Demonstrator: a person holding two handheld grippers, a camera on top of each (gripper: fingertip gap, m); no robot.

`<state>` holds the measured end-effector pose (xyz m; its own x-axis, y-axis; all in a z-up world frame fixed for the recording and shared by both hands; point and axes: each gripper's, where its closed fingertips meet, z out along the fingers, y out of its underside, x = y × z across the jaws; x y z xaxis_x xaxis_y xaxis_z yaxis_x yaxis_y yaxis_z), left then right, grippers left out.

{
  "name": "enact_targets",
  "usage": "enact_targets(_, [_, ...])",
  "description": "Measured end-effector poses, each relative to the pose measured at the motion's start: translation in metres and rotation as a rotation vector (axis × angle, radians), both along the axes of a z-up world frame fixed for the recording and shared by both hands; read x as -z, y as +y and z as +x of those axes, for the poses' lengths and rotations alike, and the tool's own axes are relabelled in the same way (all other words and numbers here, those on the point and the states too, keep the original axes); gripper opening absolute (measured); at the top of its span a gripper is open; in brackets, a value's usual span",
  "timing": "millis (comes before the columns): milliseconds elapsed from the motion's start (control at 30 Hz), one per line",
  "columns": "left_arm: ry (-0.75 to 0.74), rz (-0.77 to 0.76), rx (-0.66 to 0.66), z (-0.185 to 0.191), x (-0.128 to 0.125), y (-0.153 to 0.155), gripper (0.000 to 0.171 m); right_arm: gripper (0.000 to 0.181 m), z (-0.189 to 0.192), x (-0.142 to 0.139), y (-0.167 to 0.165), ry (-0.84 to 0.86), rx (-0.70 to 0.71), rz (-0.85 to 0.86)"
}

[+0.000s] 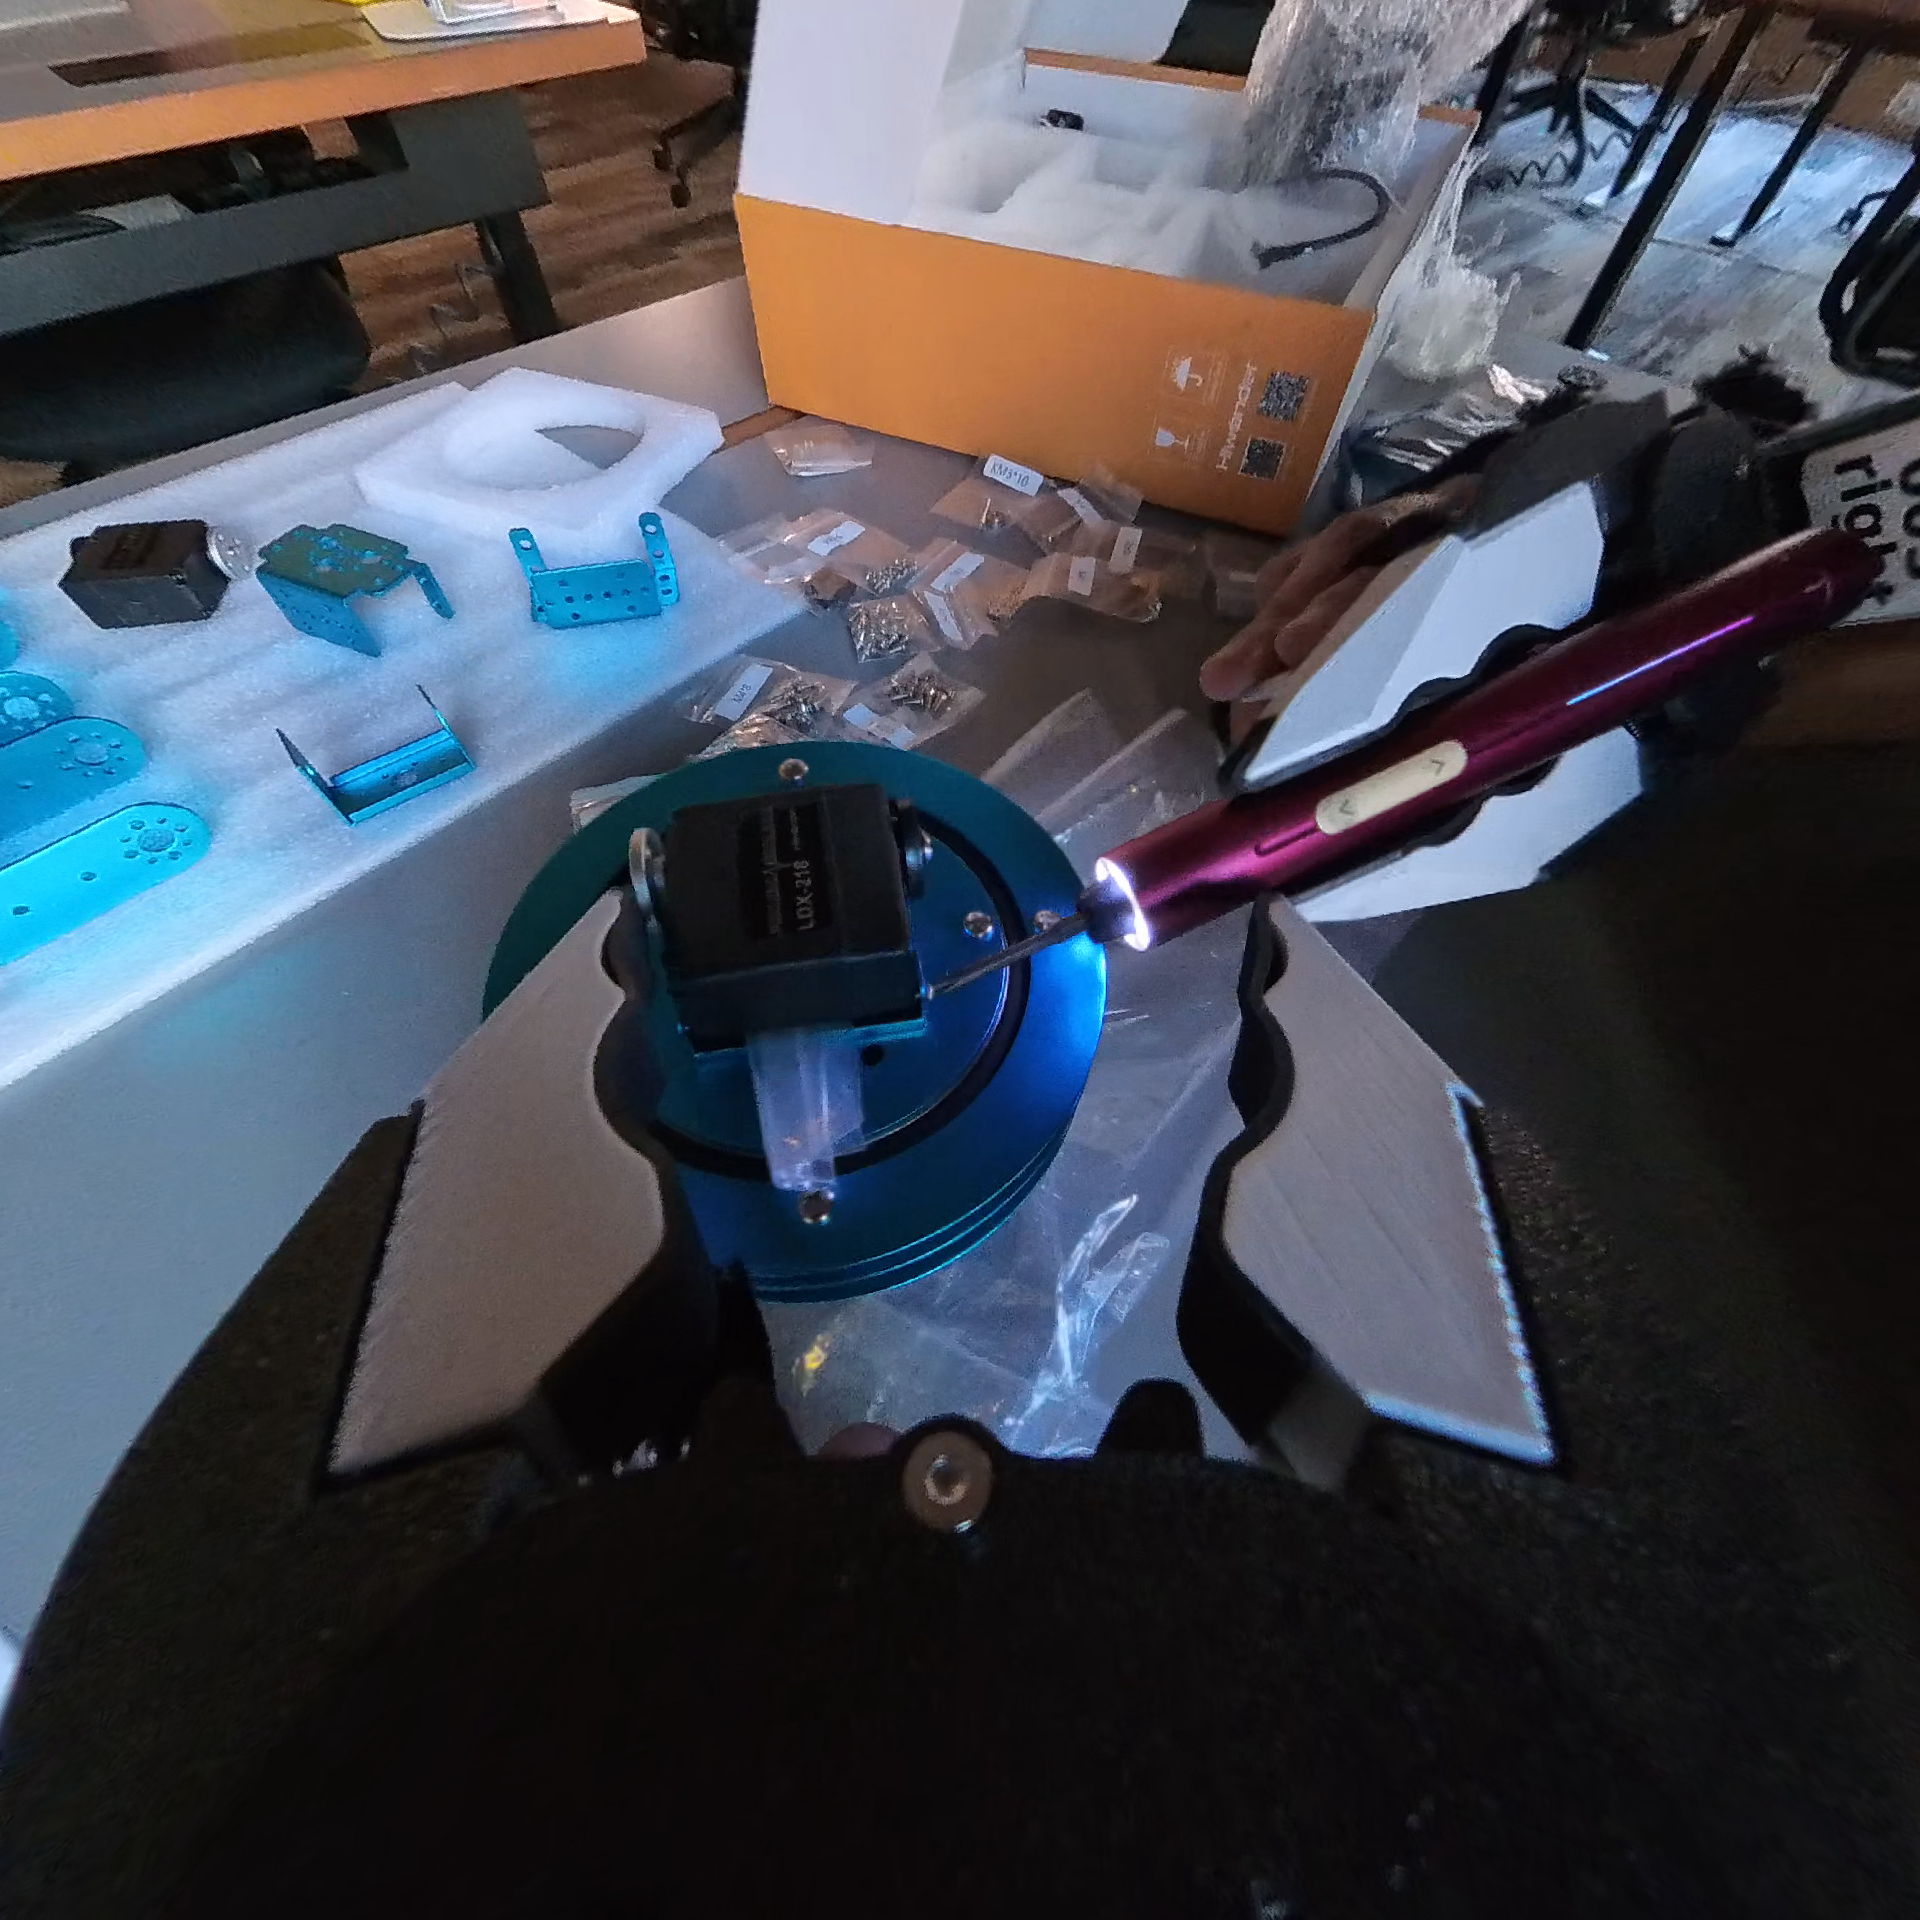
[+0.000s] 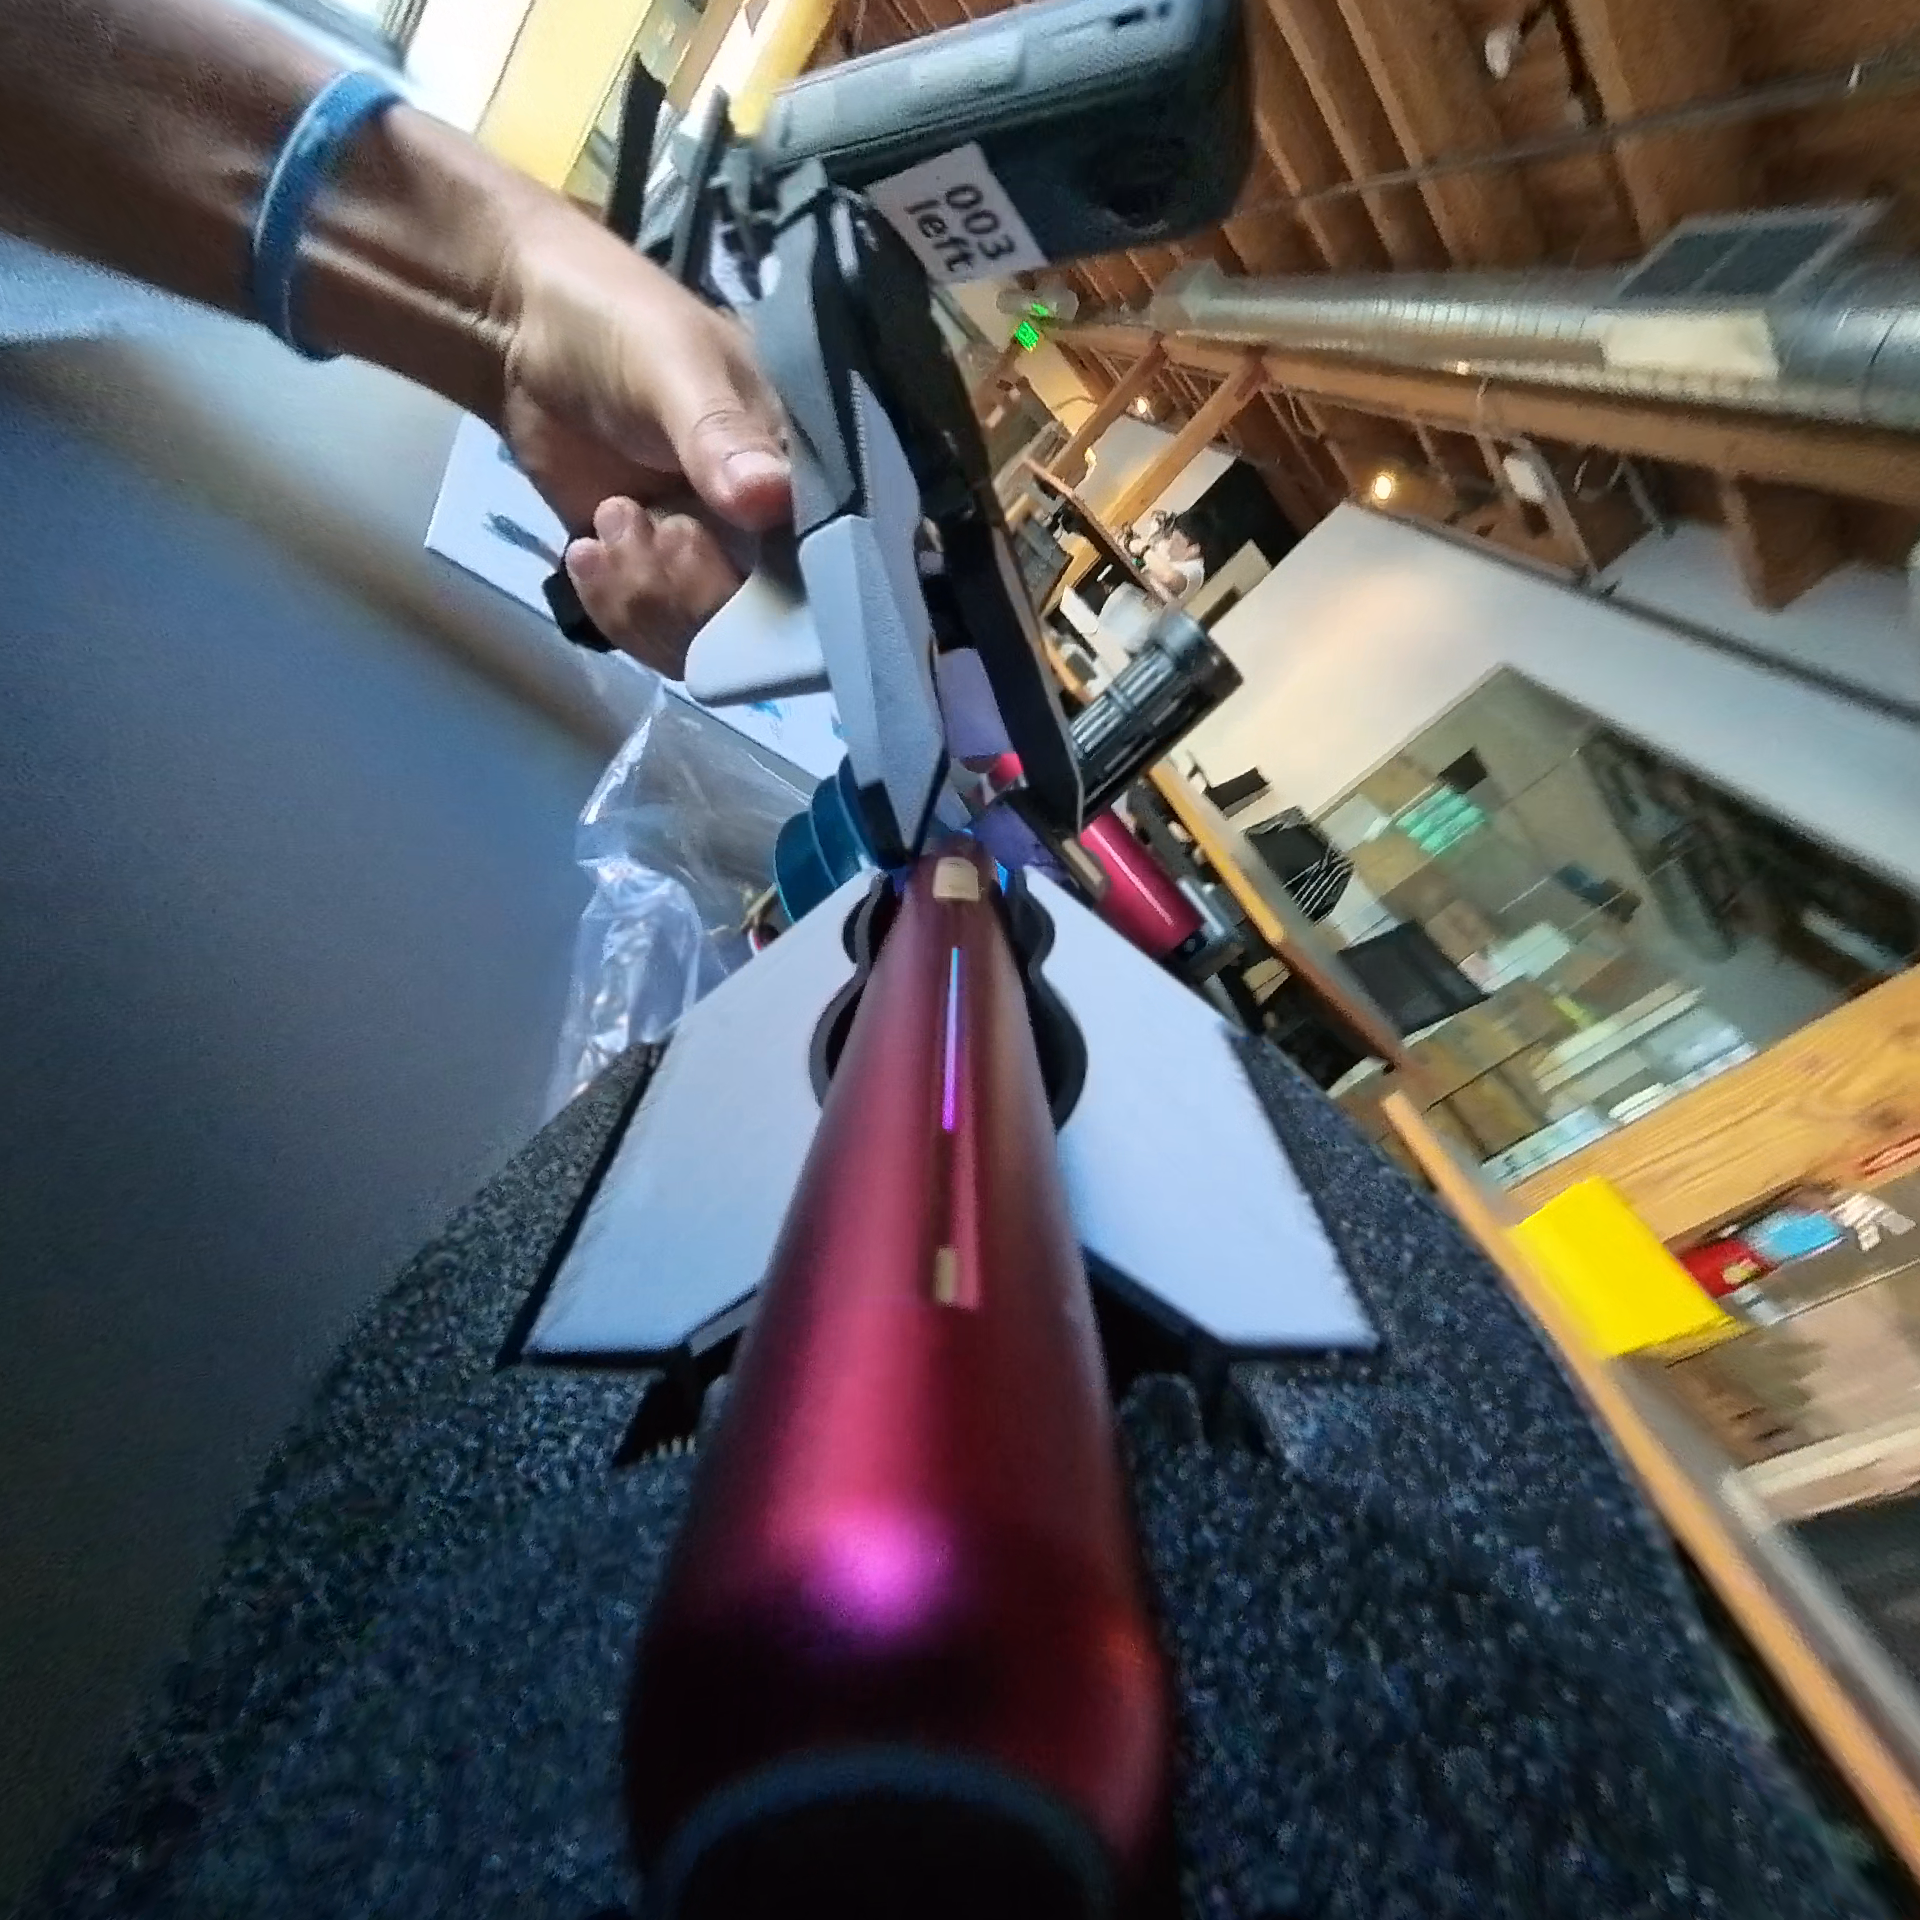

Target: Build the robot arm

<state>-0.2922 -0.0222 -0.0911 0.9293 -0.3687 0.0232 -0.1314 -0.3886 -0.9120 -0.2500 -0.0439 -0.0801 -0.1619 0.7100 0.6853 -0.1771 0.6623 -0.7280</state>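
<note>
The surface point(image 1: 187, 1195) is seen spread with white foam sheet point(image 1: 312, 665), and at its far side an orange and white box point(image 1: 1039, 343) is stood open. Loose blue metal brackets point(image 1: 597, 582) and a spare black servo point(image 1: 145, 571) are laid out on the foam, well apart from the work; small bags of screws point(image 1: 894, 623) are scattered between foam and box.

Nearer in, a round blue metal base point(image 1: 862, 1122) is held over crinkled clear plastic point(image 1: 1091, 1278). It is judged stiff, fairly heavy and smooth-sided, so best taken by the ribbed rim. The left tongs point(image 1: 935, 935) are set partly open around it, the left finger pressed to its edge; whether the other finger touches cannot be told.

A black servo block point(image 1: 790, 914) is seated on the base, hard-cased, its clear plug point(image 1: 805, 1122) judged delicate.

The right tongs point(image 2: 940, 883) are clamped on a magenta electric screwdriver point(image 1: 1455, 769), slick and light, gripped mid-barrel. Its lit tip and thin bit point(image 1: 997, 956) are laid against the servo's lower corner.
</note>
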Motion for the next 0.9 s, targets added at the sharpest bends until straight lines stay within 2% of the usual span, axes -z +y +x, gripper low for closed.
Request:
enact_targets(67, [0.016,-0.005,0.005,0.003,0.001,-0.002,0.112,0.023,0.0,0.001,-0.003,0.018,-0.015,0.058])
enact_targets(167, [-0.025,0.028,-0.014,0.002,-0.002,-0.004,0.11,0.022,-0.001,-0.001,-0.003,-0.014,-0.007,-0.005])
enact_targets(233, [-0.038,0.041,-0.033,0.0,-0.002,-0.005,0.112,0.022,-0.002,0.0,-0.004,-0.002,0.018,0.032])
enact_targets(333, [-0.096,0.044,-0.003,0.009,-0.005,-0.006,0.138,0.023,-0.004,0.0,-0.002,0.0,0.053,0.047])
enact_targets(533, [-0.092,0.053,-0.056,0.006,-0.005,0.0,0.132,0.023,-0.004,0.002,-0.002,0.013,0.095,0.087])
enact_targets(667, [-0.143,0.066,-0.083,0.002,-0.009,0.001,0.123,0.023,-0.004,0.002,-0.002,0.02,0.103,0.106])
enact_targets(900, [-0.12,0.083,-0.112,0.001,-0.007,0.002,0.124,0.023,-0.005,0.003,-0.001,0.022,0.104,0.109])
